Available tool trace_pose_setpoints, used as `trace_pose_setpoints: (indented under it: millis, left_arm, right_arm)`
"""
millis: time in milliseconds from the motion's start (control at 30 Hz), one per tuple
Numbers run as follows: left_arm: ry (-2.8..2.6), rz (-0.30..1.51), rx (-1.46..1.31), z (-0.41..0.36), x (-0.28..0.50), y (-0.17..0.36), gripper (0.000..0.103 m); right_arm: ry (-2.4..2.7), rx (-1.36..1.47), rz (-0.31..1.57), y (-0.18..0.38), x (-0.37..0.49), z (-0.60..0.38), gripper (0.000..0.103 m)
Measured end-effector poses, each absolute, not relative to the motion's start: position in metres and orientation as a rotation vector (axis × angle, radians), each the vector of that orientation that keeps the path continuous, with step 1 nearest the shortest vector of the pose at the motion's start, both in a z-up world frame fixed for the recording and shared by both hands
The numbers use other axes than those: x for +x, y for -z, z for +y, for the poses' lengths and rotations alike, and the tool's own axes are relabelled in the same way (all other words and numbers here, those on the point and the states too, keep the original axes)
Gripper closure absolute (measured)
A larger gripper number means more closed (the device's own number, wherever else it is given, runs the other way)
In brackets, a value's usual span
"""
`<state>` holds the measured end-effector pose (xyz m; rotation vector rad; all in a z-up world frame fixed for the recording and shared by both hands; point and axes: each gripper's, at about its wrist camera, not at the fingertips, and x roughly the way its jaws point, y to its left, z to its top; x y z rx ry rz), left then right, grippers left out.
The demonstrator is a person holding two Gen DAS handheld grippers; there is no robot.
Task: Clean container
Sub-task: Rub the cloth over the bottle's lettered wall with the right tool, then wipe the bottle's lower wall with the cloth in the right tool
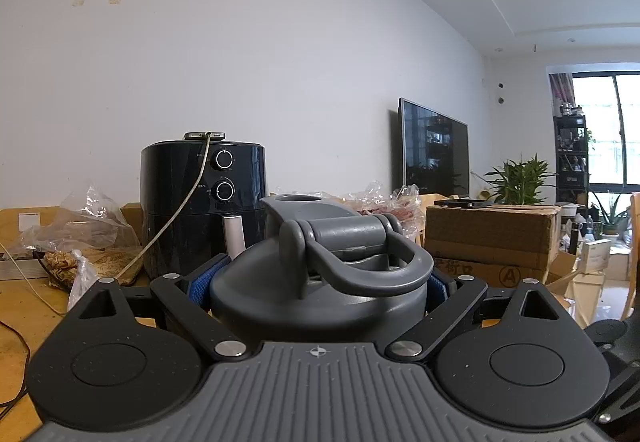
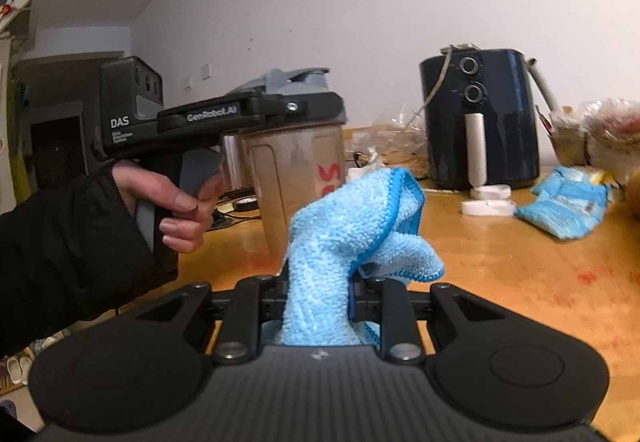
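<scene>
The container (image 2: 298,166) is a clear bottle with red lettering and a grey lid (image 1: 320,282) that has a carry loop and a spout. My left gripper (image 1: 318,288) is shut on it at the lid, its blue pads pressing both sides; in the right wrist view that gripper (image 2: 280,108) holds the bottle upright above the wooden table (image 2: 500,266), gripped by a hand (image 2: 180,210) in a black sleeve. My right gripper (image 2: 318,290) is shut on a light blue microfibre cloth (image 2: 352,230), whose bunched end stands just right of and in front of the bottle.
A black air fryer (image 2: 480,122) stands at the back of the table with a white cable over it. Crumpled plastic bags (image 1: 80,234), a blue snack packet (image 2: 568,202) and white adapters (image 2: 488,202) lie around. A cardboard box (image 1: 492,238) sits right.
</scene>
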<state>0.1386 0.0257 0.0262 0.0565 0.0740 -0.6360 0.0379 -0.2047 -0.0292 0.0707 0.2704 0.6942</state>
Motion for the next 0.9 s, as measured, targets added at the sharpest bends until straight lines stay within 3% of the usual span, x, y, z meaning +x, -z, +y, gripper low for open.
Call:
trace_pose_setpoints:
  millis: [900]
  left_arm:
    - [0.670, 0.082, 0.061, 0.028, 0.140, -0.026, 0.008]
  right_arm:
    - [-0.715, -0.040, 0.244, 0.007, 0.071, -0.158, 0.081]
